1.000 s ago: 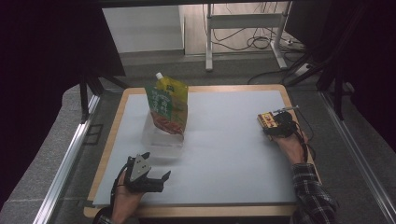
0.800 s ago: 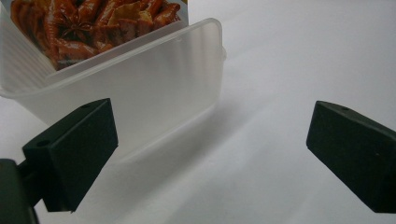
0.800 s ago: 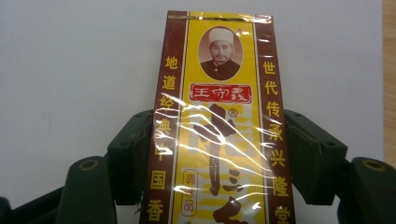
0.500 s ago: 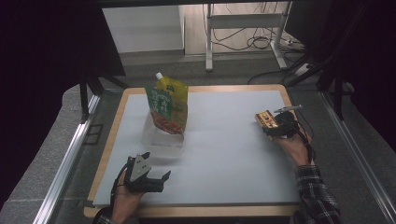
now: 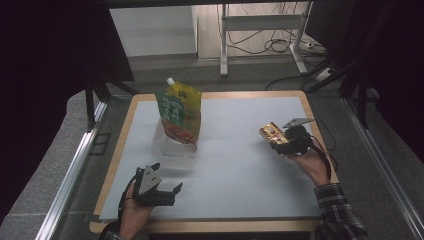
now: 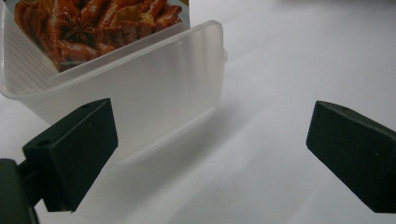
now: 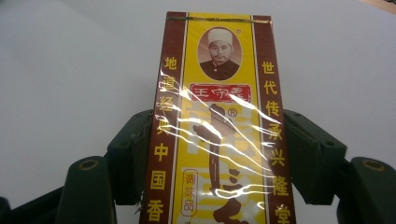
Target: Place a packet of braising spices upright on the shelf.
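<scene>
A green and yellow spouted pouch (image 5: 179,111) stands upright in a clear plastic tub (image 5: 172,148) at the left middle of the white mat. My left gripper (image 5: 166,192) rests open near the front left edge, a little short of the tub (image 6: 154,88), nothing between its jaws. My right gripper (image 5: 276,142) is lifted above the mat's right side and shut on a small yellow and brown seasoning box (image 5: 270,133). In the right gripper view the cellophane-wrapped box (image 7: 219,121) stands clamped between both jaws.
The white mat (image 5: 235,165) lies on a wooden-edged table (image 5: 117,160). Metal rails run along both sides. A metal stand and cables sit on the floor beyond the table's far edge.
My right gripper has lifted the seasoning box and carried it a little left and toward the front. The left gripper has stayed still.
</scene>
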The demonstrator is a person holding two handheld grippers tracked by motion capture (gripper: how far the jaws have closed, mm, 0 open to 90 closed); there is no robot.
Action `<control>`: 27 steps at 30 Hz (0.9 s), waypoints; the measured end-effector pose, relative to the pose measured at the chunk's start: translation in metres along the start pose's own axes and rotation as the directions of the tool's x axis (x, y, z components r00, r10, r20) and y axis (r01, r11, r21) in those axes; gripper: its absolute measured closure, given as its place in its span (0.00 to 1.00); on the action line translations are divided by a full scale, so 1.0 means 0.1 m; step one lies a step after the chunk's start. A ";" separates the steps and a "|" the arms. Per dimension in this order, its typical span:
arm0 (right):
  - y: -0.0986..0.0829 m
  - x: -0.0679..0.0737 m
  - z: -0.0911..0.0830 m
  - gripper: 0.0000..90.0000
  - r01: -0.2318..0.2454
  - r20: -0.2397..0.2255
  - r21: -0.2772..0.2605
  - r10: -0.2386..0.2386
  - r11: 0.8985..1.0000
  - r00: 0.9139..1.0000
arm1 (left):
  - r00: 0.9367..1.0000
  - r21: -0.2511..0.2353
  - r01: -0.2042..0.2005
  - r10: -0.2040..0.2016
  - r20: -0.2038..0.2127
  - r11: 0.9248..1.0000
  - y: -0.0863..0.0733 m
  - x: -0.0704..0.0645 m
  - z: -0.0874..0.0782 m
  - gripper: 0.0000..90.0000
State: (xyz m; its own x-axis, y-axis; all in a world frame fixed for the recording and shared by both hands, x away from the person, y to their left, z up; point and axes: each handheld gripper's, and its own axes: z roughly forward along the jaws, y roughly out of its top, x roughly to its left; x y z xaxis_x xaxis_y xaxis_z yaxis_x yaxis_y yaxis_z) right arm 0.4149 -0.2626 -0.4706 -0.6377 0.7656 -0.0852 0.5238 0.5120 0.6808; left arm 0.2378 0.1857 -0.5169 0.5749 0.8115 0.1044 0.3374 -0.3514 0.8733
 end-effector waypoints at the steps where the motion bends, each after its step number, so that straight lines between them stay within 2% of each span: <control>1: 0.00 0.03 -0.01 0.35 0.006 -0.005 -0.002 -0.006 1.000 1.000 | 1.000 0.000 0.000 0.000 0.002 1.000 0.00 0.00 0.00 0.02; 9: -0.04 0.25 -0.06 0.35 0.043 -0.073 -0.009 -0.044 0.999 0.996 | 1.000 -0.001 -0.001 0.001 0.000 1.000 0.00 0.00 0.00 0.02; 15: -0.07 0.45 -0.02 0.35 0.084 -0.117 0.002 -0.083 0.996 0.990 | 1.000 0.000 -0.002 0.002 0.000 1.000 0.00 0.00 0.00 0.02; 21: -0.13 0.62 0.12 0.35 0.137 -0.155 0.052 -0.127 0.989 0.980 | 1.000 0.000 -0.002 0.002 0.002 1.000 0.00 0.00 0.00 0.02; 27: -0.19 0.64 0.23 0.35 0.172 -0.162 0.096 -0.155 0.980 0.975 | 1.000 0.000 0.000 0.000 0.003 1.000 0.00 0.00 0.00 0.02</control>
State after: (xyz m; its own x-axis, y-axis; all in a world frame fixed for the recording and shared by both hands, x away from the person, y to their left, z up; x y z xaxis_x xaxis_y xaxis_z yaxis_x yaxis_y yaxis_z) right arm 0.3769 -0.2147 -0.5059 -0.7939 0.6039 -0.0710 0.4584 0.6710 0.5828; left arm 0.2378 0.1852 -0.5169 0.5772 0.8100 0.1034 0.3371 -0.3518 0.8733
